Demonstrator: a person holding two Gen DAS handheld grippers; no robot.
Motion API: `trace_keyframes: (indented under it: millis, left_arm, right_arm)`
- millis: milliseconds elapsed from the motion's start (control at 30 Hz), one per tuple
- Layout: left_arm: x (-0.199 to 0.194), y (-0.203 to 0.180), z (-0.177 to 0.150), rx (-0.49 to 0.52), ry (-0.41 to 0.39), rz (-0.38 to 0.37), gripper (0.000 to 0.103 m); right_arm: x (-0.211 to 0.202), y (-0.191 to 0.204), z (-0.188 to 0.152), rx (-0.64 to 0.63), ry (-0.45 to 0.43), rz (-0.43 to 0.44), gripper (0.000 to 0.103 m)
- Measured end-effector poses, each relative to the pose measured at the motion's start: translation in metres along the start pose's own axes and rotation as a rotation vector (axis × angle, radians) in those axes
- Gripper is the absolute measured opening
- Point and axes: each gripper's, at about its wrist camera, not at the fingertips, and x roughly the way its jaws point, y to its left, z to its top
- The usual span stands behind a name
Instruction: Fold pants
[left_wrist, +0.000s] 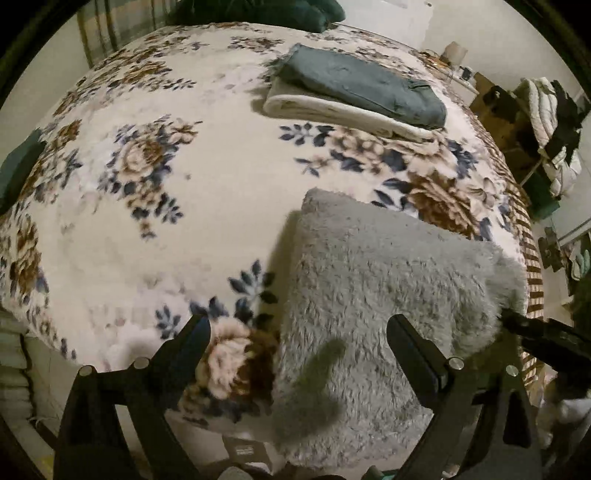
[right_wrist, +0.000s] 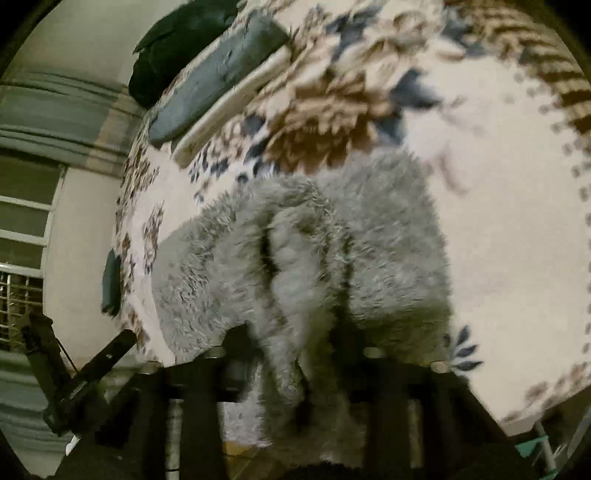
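Observation:
Fuzzy grey pants (left_wrist: 373, 295) lie folded on a floral blanket (left_wrist: 147, 155) near the bed's front edge. My left gripper (left_wrist: 299, 328) is open and hovers above the pants' left part, touching nothing. In the left wrist view the right gripper (left_wrist: 532, 328) reaches in at the pants' right edge. In the right wrist view the pants (right_wrist: 388, 251) are bunched, and a thick fold of them runs between the fingers of my right gripper (right_wrist: 291, 339), which is shut on it. The fingertips are buried in the fleece.
A folded dark grey garment (left_wrist: 362, 85) lies on a folded cream one (left_wrist: 332, 110) at the far side of the bed. Dark green pillows (left_wrist: 258, 11) sit at the head. Cluttered shelves and clothes (left_wrist: 550, 122) stand to the right. A window (right_wrist: 26, 206) is beyond the bed.

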Motion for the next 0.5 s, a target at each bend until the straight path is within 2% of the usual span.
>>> trace_keyframes:
  millis: [67,233,333,400,433,500]
  left_arm:
    - [0.002,-0.008,0.006,0.014,-0.009,-0.011,0.097]
    - [0.019,-0.031,0.023,0.037,0.003,-0.061,0.098]
    - [0.042,-0.050,0.031,0.061,0.037,-0.079,0.098]
    - [0.069,-0.063,0.035,0.091,0.093,-0.093,0.098]
    - [0.076,-0.066,0.035,0.094,0.109,-0.098,0.098]
    - [0.087,-0.070,0.037,0.098,0.143,-0.101,0.098]
  right_arm:
    - [-0.023,-0.006,-0.003,0.047,-0.048,0.006,0.025]
    - [-0.079,-0.039,-0.006,0.190,-0.154,-0.006,0.022]
    - [-0.100,-0.060,-0.001,0.212,-0.199,-0.075,0.022]
    - [-0.092,-0.083,0.007,0.232,-0.171,-0.151,0.022]
    - [-0.084,-0.095,0.008,0.236,-0.143,-0.187,0.028]
    - [-0.061,-0.117,0.011,0.268,-0.027,-0.215,0.047]
